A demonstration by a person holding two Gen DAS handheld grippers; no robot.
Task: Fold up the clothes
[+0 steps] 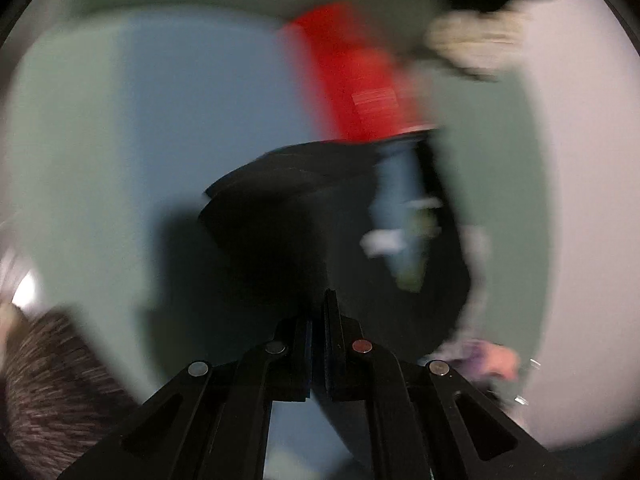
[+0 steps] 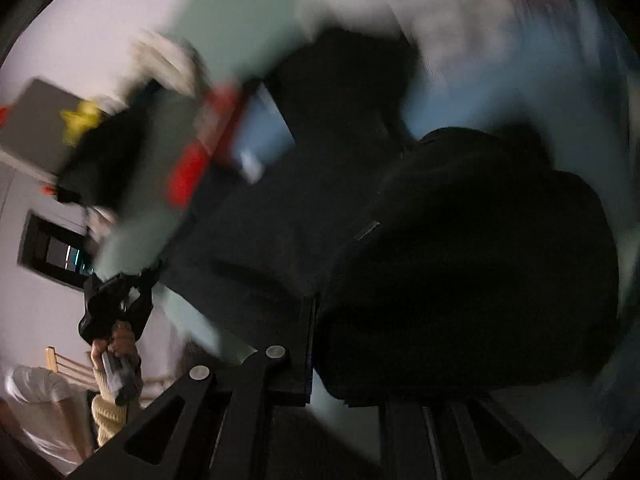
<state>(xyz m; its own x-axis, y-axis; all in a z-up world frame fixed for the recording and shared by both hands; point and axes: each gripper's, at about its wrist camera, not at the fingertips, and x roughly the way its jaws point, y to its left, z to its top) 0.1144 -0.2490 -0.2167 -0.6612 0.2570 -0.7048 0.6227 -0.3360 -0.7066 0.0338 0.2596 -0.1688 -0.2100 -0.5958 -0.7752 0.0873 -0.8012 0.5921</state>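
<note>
Both views are smeared by motion. A black garment (image 1: 296,216) hangs in front of my left gripper (image 1: 320,312), whose fingers stand almost together with the cloth's edge at their tips. In the right wrist view the same black garment (image 2: 460,260) bulges over my right gripper (image 2: 324,320). It hides the right finger, and the left finger (image 2: 308,340) presses against the cloth. Further left, my left gripper (image 2: 150,274) pinches the garment's far edge, held by a hand (image 2: 120,344) in a cream knit sleeve. The garment stretches between the two grippers.
A pale green sheet (image 1: 80,200) with a blue cloth (image 1: 160,120) lies below. Behind the garment are a red cloth (image 1: 352,80) and a cream knit item (image 1: 472,44). A speckled fabric (image 1: 48,380) fills the lower left. A wooden chair (image 2: 60,360) stands by the white wall.
</note>
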